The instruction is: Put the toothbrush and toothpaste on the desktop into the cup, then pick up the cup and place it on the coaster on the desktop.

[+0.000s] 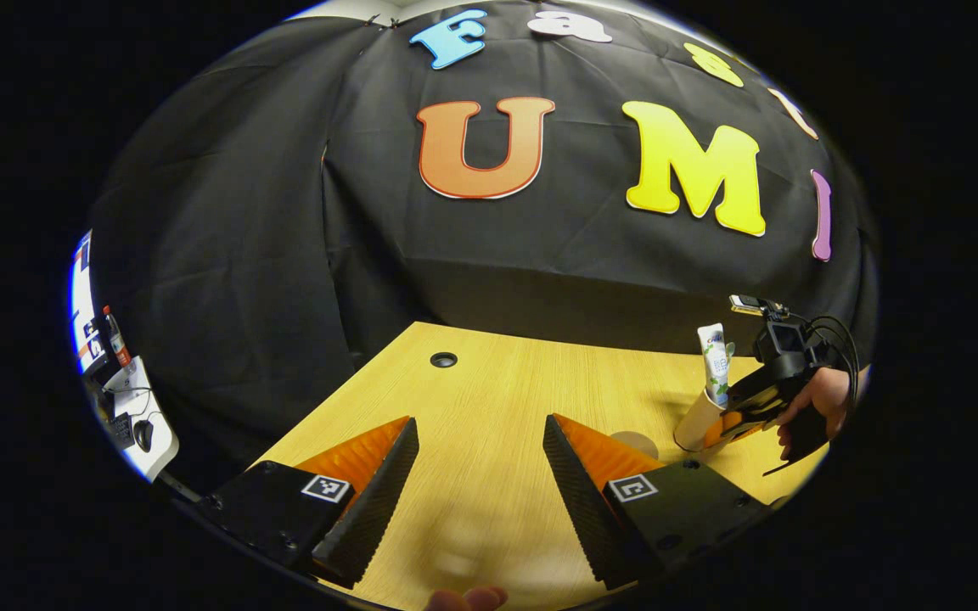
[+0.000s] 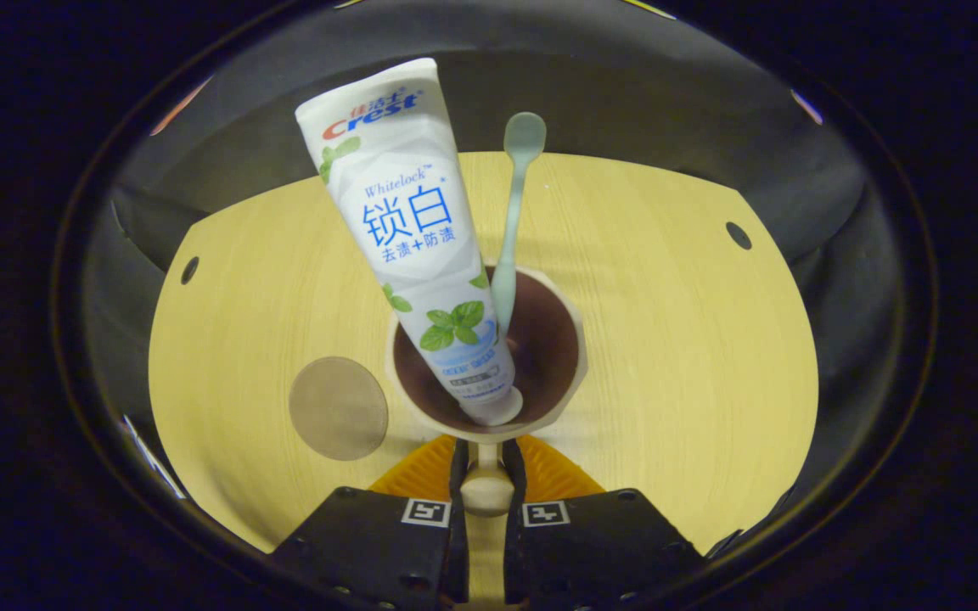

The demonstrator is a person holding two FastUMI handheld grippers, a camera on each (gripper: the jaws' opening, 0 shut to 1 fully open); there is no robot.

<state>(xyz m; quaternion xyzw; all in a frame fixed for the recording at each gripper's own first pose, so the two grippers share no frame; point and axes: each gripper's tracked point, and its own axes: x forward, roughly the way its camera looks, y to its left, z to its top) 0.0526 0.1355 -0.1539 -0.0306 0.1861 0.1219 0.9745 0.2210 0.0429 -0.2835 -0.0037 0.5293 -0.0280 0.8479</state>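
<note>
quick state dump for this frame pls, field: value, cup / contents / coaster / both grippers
cup: held by its handle, off the coaster, tilted in the left gripper view
toothpaste: in the cup, cap end down, leaning
toothbrush: in the cup, beside the toothpaste
coaster: bare, on the desktop, apart from the cup
right gripper: shut on the cup's handle
left gripper: open, holding nothing, above the desktop
task stage: both items in; cup not yet on the coaster
</note>
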